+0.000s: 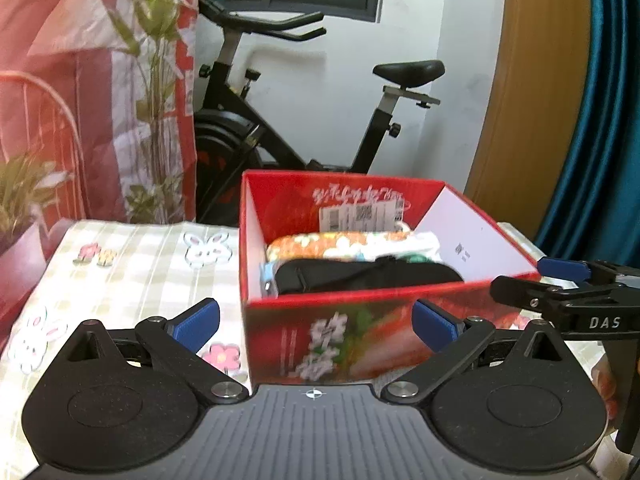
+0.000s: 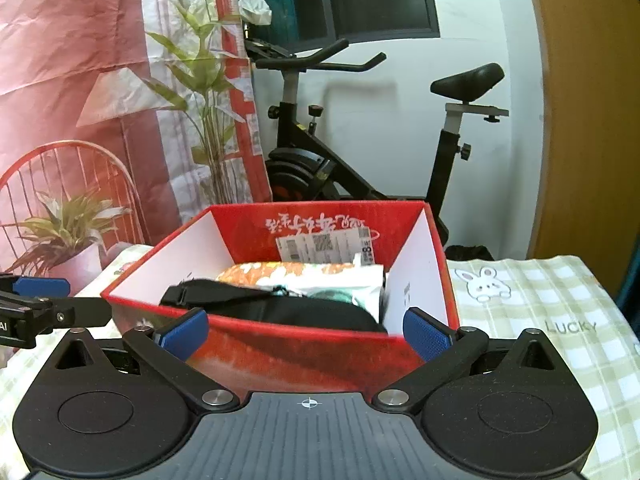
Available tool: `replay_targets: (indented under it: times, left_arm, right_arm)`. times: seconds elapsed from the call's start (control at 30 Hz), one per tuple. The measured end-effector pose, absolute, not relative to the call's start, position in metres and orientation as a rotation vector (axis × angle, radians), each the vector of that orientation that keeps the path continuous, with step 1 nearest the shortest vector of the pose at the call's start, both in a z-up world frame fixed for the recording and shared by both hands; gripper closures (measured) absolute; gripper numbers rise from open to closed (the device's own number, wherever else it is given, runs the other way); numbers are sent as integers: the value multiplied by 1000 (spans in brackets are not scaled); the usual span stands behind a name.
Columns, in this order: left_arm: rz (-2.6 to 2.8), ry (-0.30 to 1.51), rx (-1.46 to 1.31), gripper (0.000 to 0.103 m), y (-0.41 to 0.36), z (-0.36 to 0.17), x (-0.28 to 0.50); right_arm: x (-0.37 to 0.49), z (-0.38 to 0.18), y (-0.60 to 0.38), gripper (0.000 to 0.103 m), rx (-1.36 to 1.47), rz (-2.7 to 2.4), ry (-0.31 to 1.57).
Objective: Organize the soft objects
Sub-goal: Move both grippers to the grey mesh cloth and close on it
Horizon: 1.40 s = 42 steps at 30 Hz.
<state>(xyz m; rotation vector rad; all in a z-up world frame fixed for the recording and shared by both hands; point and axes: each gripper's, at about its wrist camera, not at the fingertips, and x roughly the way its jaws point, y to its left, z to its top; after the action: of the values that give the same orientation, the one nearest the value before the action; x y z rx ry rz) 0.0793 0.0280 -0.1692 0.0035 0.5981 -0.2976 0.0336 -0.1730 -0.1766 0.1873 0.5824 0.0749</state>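
Dead ahead of both wide-open, empty grippers, left gripper [image 1: 316, 326] and right gripper [image 2: 306, 334]: red cardboard box [image 1: 360, 340], black soft pouch [image 1: 368, 274] lying crosswise, seemingly nearer the right.

Both wrist cameras looked forward and slightly down, close up on the red box [image 1: 360, 320] [image 2: 288, 344] at frame center. They shared the exercise bike [image 1: 280, 120] [image 2: 360, 152] behind.
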Motion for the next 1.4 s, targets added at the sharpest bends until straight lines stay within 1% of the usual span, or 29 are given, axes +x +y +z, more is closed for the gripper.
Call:
replay_targets:
  times: [0.2, 0.4, 0.83, 1.23, 1.4]
  left_arm:
    - [-263, 621, -47, 0, 42, -184, 67]
    - [-223, 656, -62, 0, 50, -203, 62]
    - [-180, 793, -61, 0, 50, -247, 78]
    - [-141, 864, -48, 0, 51, -274, 88]
    - [-140, 849, -8, 0, 48, -278, 85]
  right_arm:
    - [12, -188, -171, 0, 163, 55, 559]
    - [0, -208, -170, 0, 154, 40, 594]
    - [14, -251, -174, 2, 178, -6, 711]
    - [28, -282, -173, 1, 163, -65, 780]
    - [29, -287, -173, 0, 149, -71, 797]
